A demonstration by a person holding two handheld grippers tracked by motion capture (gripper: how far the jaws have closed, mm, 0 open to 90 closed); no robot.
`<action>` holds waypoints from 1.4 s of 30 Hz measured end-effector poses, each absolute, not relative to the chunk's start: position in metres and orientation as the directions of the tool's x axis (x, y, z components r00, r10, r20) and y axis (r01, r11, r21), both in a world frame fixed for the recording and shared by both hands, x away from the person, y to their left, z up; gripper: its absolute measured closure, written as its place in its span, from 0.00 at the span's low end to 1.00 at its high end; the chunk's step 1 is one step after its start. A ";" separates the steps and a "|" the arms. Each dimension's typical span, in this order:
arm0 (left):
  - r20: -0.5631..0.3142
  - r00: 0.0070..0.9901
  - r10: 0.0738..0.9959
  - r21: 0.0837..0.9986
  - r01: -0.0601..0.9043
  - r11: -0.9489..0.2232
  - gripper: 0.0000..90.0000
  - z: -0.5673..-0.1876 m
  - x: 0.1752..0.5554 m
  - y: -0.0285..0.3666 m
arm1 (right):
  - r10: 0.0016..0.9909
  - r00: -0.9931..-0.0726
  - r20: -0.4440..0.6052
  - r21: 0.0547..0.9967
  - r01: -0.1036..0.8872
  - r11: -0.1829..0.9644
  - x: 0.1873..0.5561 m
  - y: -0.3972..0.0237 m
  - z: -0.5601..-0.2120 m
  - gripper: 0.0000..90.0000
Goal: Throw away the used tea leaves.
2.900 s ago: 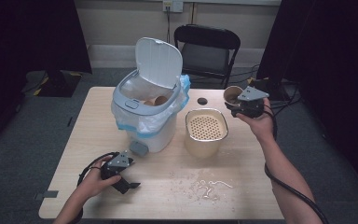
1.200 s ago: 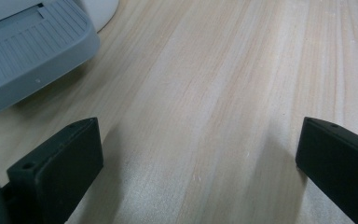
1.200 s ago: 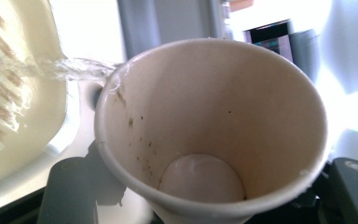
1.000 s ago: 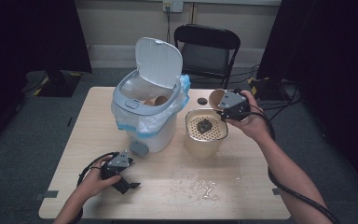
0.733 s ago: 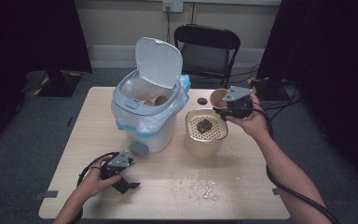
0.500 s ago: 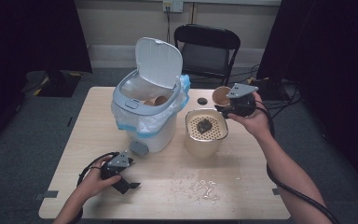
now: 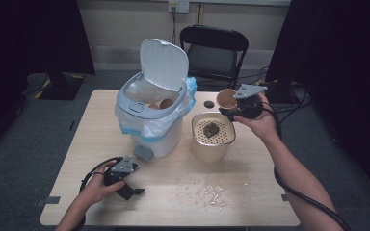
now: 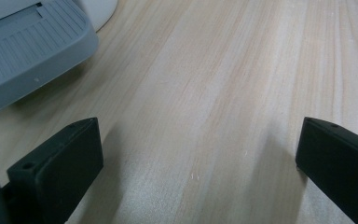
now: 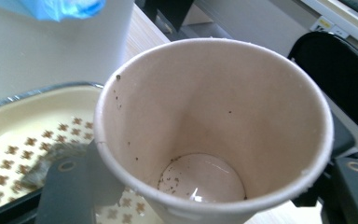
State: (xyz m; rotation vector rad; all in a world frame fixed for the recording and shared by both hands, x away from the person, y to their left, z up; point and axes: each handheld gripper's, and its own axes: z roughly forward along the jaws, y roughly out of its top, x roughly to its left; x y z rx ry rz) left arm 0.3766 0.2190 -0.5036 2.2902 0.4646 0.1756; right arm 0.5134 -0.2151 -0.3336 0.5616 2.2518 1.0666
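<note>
one paper cup [image 9: 212, 130], pale brown, tilted mouth toward the camera, dark specks and a wet shine at its bottom, pinched across its wall by the right hand-held gripper [image 7: 235, 107] above the 1 o'clock rim of one cream strainer bowl [image 7: 198, 142] holding one dark clump [image 7: 212, 129]. one white bin [image 7: 161, 137] with lid up at 9 o'clock of the bowl. left hand-held gripper [image 7: 127, 187] spread wide, nothing between, low on the worktop [image 7: 250, 192] at 7 o'clock.

Even overhead light keeps the counter [image 7: 250, 192] bright against dark surroundings, with soft shadows beneath the things, while the paper cup [image 9: 214, 126] looks slightly soft up close.
</note>
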 end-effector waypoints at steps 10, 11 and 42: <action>-0.016 0.924 0.383 0.726 0.274 -0.631 0.00 -0.504 0.377 0.219 | 0.582 -0.763 -0.282 0.816 0.129 0.564 0.514 -0.210 -0.322 0.33; -0.016 0.924 0.383 0.726 0.274 -0.631 0.00 -0.504 0.377 0.219 | 0.582 -0.763 -0.282 0.816 0.129 0.564 0.514 -0.210 -0.322 0.33; -0.017 0.926 0.378 0.722 0.273 -0.636 0.00 -0.503 0.377 0.220 | 0.549 -0.817 -0.176 0.841 0.165 0.515 0.520 -0.193 -0.296 0.33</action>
